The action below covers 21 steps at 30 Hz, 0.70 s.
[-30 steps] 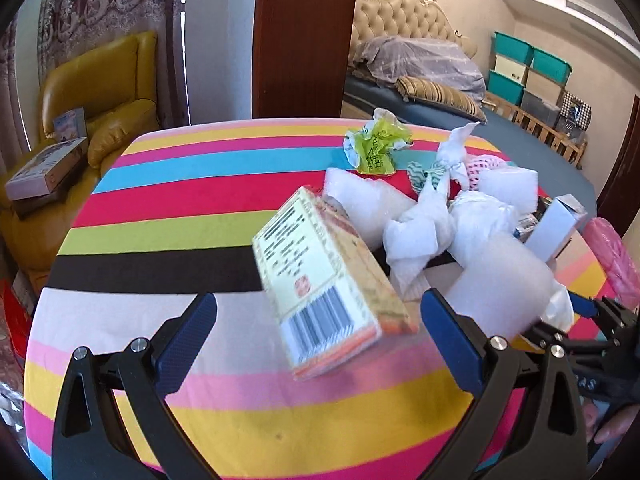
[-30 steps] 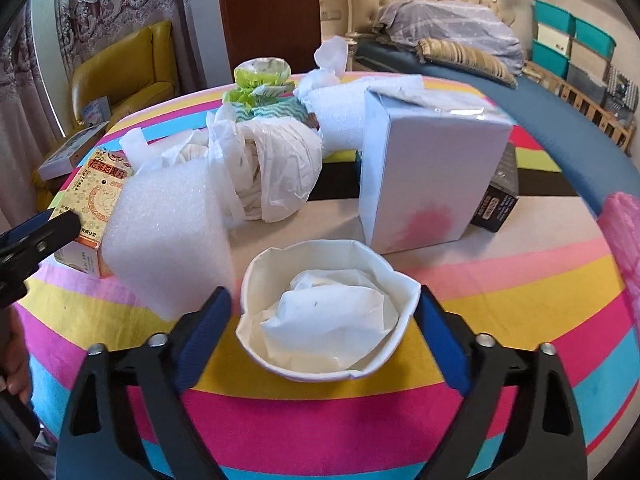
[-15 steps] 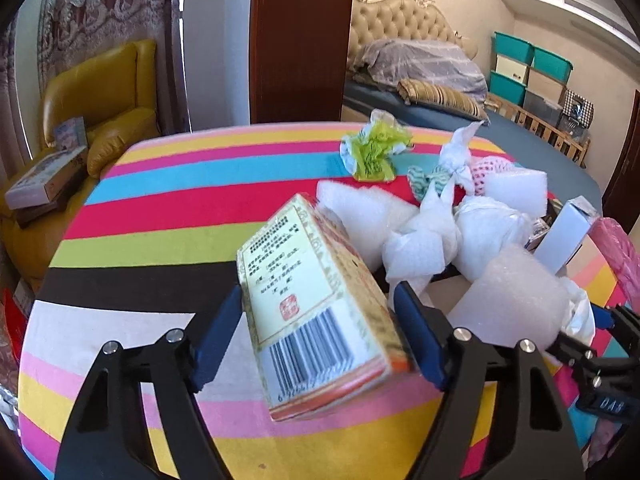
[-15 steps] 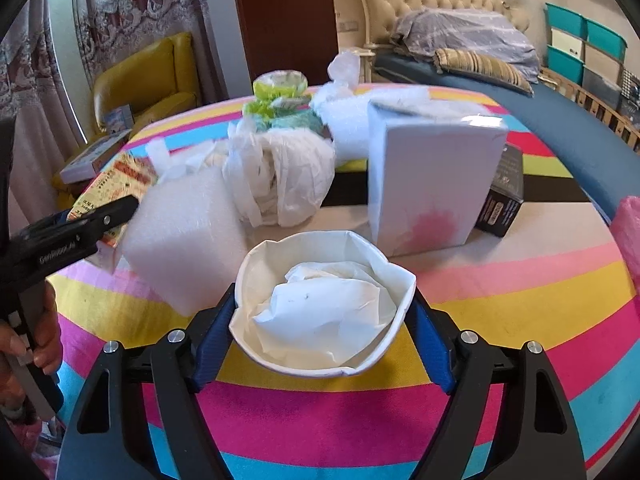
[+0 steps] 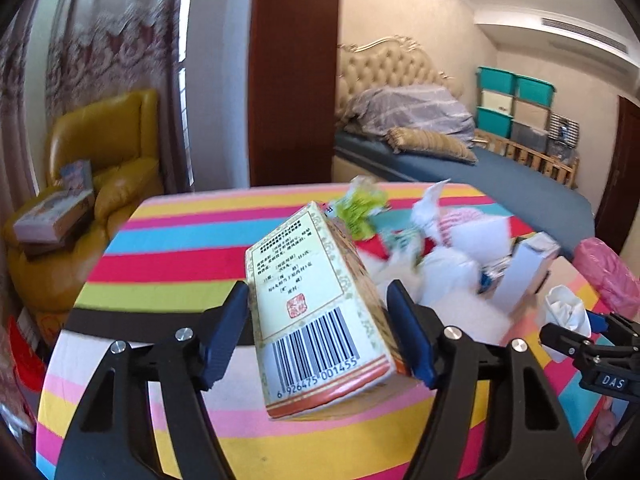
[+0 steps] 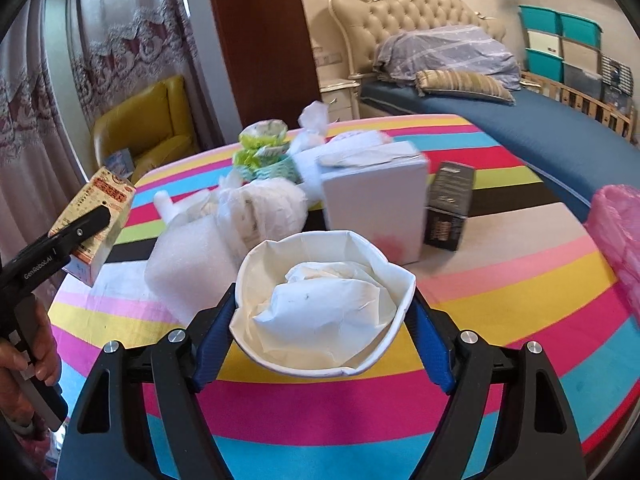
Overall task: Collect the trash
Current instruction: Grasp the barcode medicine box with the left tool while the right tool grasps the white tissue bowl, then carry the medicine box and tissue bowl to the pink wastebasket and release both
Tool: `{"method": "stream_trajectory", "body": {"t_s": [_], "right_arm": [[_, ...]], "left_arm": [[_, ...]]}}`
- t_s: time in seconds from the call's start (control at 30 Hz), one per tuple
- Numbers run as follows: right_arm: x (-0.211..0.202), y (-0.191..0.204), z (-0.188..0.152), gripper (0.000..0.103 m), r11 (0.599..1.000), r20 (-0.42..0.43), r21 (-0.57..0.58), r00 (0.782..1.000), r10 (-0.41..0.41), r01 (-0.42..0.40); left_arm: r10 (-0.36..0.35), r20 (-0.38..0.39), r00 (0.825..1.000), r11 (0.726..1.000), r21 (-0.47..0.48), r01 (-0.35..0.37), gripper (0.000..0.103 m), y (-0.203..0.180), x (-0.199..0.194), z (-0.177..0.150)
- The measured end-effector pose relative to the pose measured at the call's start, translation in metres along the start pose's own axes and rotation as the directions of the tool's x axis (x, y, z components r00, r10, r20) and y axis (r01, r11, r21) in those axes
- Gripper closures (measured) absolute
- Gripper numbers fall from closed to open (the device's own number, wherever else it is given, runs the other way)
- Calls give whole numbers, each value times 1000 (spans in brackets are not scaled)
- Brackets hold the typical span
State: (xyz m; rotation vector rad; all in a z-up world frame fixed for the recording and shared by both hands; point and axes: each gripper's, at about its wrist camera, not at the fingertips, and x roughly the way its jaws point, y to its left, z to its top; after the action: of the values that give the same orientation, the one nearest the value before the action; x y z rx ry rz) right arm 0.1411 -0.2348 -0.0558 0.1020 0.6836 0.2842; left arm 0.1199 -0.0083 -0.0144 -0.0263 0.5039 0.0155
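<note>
A yellow medicine box with a barcode is tilted between the blue pads of my left gripper. Its jaws are closing on the box, the pads press its sides, and it hangs above the striped table. In the right wrist view the same box is held up at the far left. My right gripper is shut on a white paper bowl, squeezed out of round, with a crumpled tissue inside. The bowl also shows at the right edge of the left wrist view.
Behind the bowl lie a foam block, a wad of white plastic, a green wrapper, a white box and a black box. A pink bag sits at the right edge. A yellow armchair and a bed stand beyond the table.
The left jaws closed from wide open onto the medicine box and raised it off the table. The right jaws closed onto the paper bowl, and that hand rose a little.
</note>
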Motion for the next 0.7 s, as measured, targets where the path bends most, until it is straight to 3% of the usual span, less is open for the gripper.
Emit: {"method": "stream_trajectory", "body": {"t_s": [0.23, 0.3, 0.37, 0.47, 0.7], "right_arm": [[-27, -35, 2, 27, 995, 65, 50, 994, -89, 86], [-33, -48, 3, 27, 991, 85, 67, 989, -120, 115], [-40, -64, 6, 27, 985, 104, 97, 982, -155, 145], [-50, -86, 9, 27, 973, 125, 132, 971, -205, 188], [-56, -118, -2, 27, 957, 103, 184, 964, -246, 225]], "left_arm": [[-140, 28, 990, 988, 64, 138, 35, -48, -2, 15], [-190, 29, 981, 978, 91, 186, 40, -68, -1, 19], [-242, 21, 970, 964, 123, 238, 52, -89, 2, 22], [-331, 2, 943, 935, 136, 328, 52, -118, 13, 26], [-341, -117, 933, 925, 135, 355, 53, -148, 49, 6]]}}
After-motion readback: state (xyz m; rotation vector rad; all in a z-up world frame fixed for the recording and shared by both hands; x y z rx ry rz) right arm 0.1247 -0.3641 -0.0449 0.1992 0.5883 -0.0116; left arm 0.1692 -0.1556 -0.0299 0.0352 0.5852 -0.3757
